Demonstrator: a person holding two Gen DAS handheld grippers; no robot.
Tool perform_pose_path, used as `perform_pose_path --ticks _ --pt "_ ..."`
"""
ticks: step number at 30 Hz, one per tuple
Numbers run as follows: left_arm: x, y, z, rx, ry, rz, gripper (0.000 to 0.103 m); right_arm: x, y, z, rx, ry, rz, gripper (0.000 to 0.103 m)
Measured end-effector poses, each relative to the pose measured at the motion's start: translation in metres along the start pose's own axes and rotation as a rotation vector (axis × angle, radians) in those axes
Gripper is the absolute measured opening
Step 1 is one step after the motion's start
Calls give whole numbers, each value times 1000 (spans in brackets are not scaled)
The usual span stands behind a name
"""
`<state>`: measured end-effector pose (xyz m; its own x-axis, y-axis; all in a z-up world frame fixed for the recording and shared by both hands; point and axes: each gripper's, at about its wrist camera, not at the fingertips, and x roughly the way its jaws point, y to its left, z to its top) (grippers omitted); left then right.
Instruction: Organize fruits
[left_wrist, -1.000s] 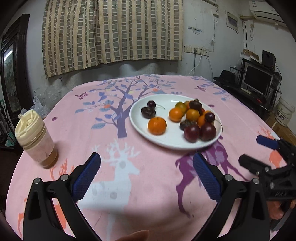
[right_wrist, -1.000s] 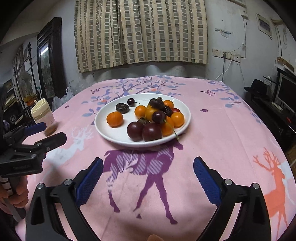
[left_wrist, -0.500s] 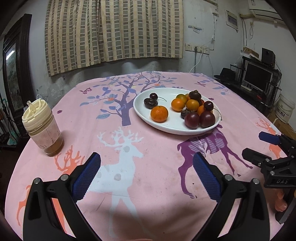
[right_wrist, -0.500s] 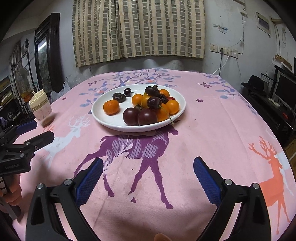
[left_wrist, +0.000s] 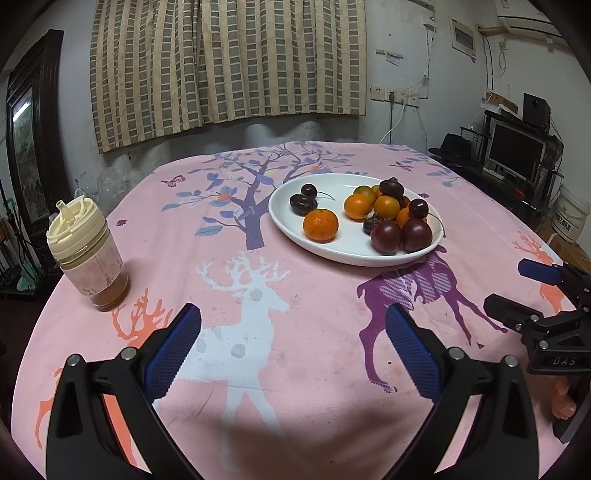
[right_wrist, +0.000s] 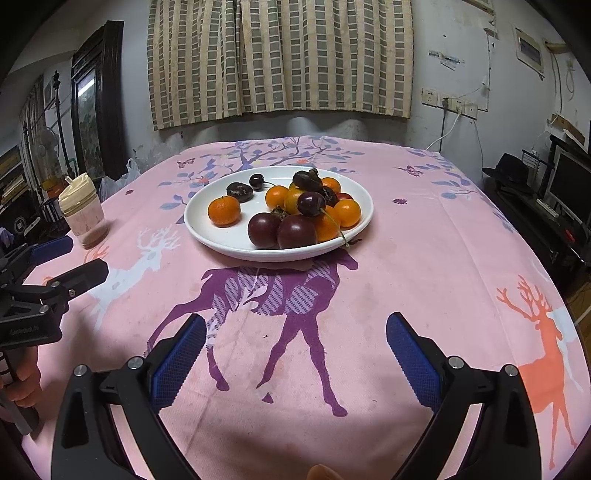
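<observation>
A white oval plate (left_wrist: 332, 254) (right_wrist: 207, 236) on the pink tablecloth holds several fruits: small oranges (left_wrist: 320, 225) (right_wrist: 224, 210), dark plums (left_wrist: 386, 236) (right_wrist: 264, 230) and cherries (left_wrist: 308, 189) (right_wrist: 256, 181). One orange and two dark fruits lie apart at the plate's left; the others are heaped at its right. My left gripper (left_wrist: 293, 350) is open and empty, well short of the plate. My right gripper (right_wrist: 295, 354) is open and empty, also short of it. Each gripper shows at the edge of the other's view.
A lidded cup (left_wrist: 86, 254) (right_wrist: 82, 210) with a cream lid stands on the table at the left. The tablecloth (left_wrist: 258, 314) has deer and tree prints. A monitor and shelf (left_wrist: 517, 151) stand beyond the table's right side. A curtain hangs on the far wall.
Both grippers have drawn back from the plate, which now sits farther away and higher in both views. Both stay open and empty.
</observation>
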<state>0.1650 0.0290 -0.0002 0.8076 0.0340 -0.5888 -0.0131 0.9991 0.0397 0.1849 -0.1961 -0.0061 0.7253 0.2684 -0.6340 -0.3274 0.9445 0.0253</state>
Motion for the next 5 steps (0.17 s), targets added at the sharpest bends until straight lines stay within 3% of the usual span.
perform_pose_path --ticks 5 --pt "1 0 0 -8 -2 7 98 2 0 0 -3 6 0 99"
